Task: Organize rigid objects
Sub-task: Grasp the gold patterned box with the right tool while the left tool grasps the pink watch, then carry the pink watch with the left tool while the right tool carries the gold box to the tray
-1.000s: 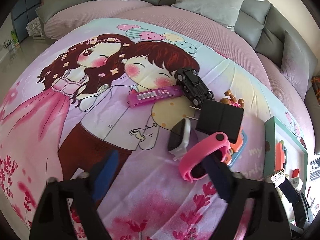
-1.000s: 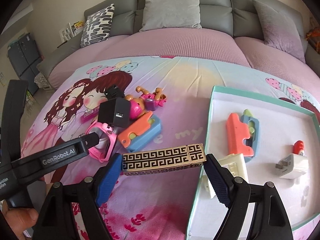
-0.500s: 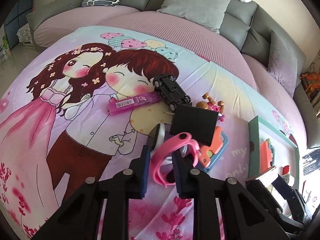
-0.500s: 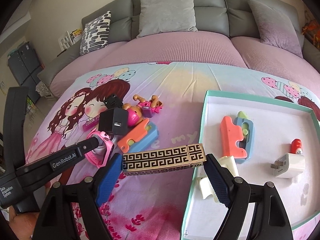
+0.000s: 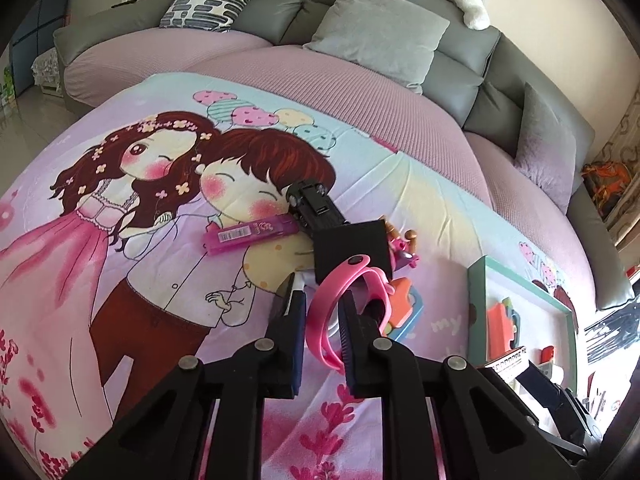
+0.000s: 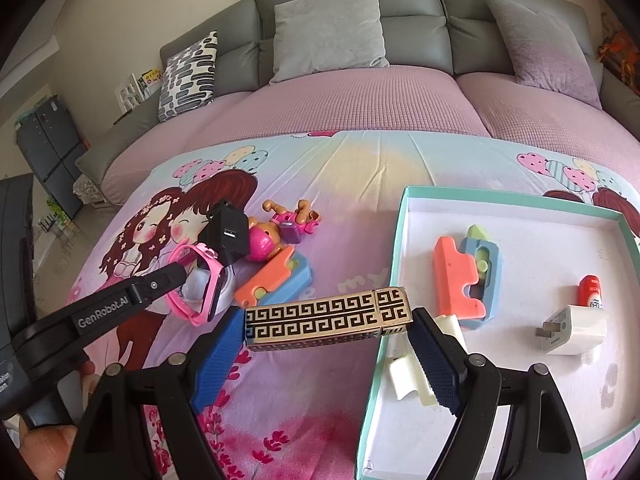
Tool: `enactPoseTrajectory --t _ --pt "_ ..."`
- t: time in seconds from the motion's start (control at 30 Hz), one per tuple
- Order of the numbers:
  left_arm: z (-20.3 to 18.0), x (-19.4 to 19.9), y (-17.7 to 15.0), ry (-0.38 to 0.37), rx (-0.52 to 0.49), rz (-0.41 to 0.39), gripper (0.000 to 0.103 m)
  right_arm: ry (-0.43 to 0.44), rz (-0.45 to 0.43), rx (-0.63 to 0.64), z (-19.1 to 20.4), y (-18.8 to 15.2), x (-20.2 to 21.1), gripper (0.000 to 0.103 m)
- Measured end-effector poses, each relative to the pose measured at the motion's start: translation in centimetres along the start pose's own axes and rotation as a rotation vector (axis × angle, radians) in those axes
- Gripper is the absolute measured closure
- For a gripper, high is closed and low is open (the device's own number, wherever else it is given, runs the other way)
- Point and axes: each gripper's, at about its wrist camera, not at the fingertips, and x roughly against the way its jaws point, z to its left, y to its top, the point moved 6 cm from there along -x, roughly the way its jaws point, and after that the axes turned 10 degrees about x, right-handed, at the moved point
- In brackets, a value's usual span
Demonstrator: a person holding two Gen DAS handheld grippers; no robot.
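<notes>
My left gripper [image 5: 320,312] is shut on the strap of a pink watch [image 5: 344,292], which also shows in the right wrist view [image 6: 200,284] beside the toy pile. My right gripper [image 6: 324,340] is shut on a long black-and-gold patterned box [image 6: 328,316], held above the bed sheet just left of the teal-rimmed white tray [image 6: 400,216]. The tray holds an orange-and-blue toy [image 6: 464,276], a white charger [image 6: 572,328], a red tube [image 6: 590,292] and a white piece [image 6: 404,372].
On the sheet lie a black charger block [image 5: 352,248], a black toy car [image 5: 316,204], a pink flat case [image 5: 248,234], a pink doll figure [image 6: 276,232] and an orange-and-blue toy [image 6: 276,276]. Grey sofa cushions [image 6: 328,28] run along the back.
My left gripper has closed from wide open onto the pink watch strap and has lifted it slightly. My right gripper keeps hold of the patterned box and has barely moved.
</notes>
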Motion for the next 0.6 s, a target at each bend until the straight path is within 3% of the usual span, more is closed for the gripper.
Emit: enactPoseTrajectory --t 0.6 --pt "-2.3 1.5 0.2 -0.035 -0.052 -0.049 0.087 0.005 -0.021 -0.034 -1.2 0.3 0.8 0.018"
